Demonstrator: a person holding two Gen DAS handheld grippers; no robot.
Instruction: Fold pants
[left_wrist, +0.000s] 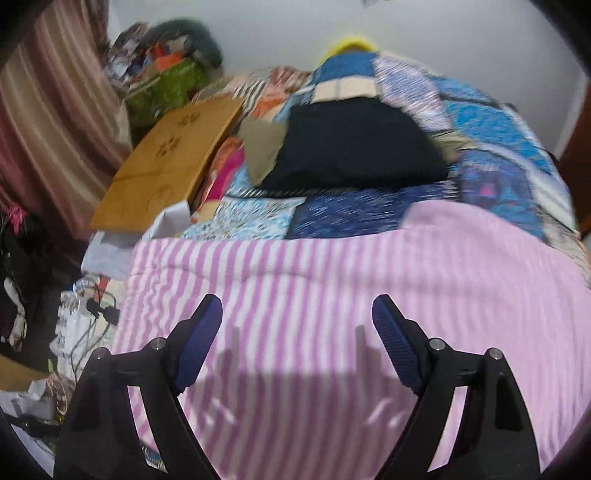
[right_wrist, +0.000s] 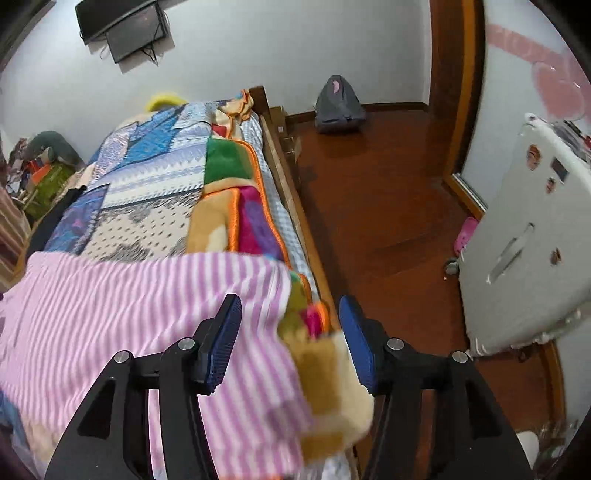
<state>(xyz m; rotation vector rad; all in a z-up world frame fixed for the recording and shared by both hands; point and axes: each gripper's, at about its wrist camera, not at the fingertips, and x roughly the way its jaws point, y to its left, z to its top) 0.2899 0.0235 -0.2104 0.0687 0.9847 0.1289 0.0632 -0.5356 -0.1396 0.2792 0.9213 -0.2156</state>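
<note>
Pink-and-white striped pants (left_wrist: 332, 288) lie spread across the near part of the bed, seen in the right wrist view as a striped sheet (right_wrist: 129, 302) reaching the bed's right side. My left gripper (left_wrist: 297, 317) hangs above the middle of the pants, jaws wide apart, nothing between its blue pads (left_wrist: 201, 343). My right gripper (right_wrist: 290, 321) is over the pants' right edge by the bed's side, jaws apart, pads (right_wrist: 221, 343) clear of the cloth. Both views are motion-blurred.
A dark folded garment (left_wrist: 354, 147) lies on the patchwork quilt (left_wrist: 491, 129) farther up the bed. A cardboard box (left_wrist: 166, 166) and clutter stand left of the bed. Right of the wooden bed rail (right_wrist: 295, 210) are wooden floor, a grey backpack (right_wrist: 338, 105) and a white board (right_wrist: 524, 251).
</note>
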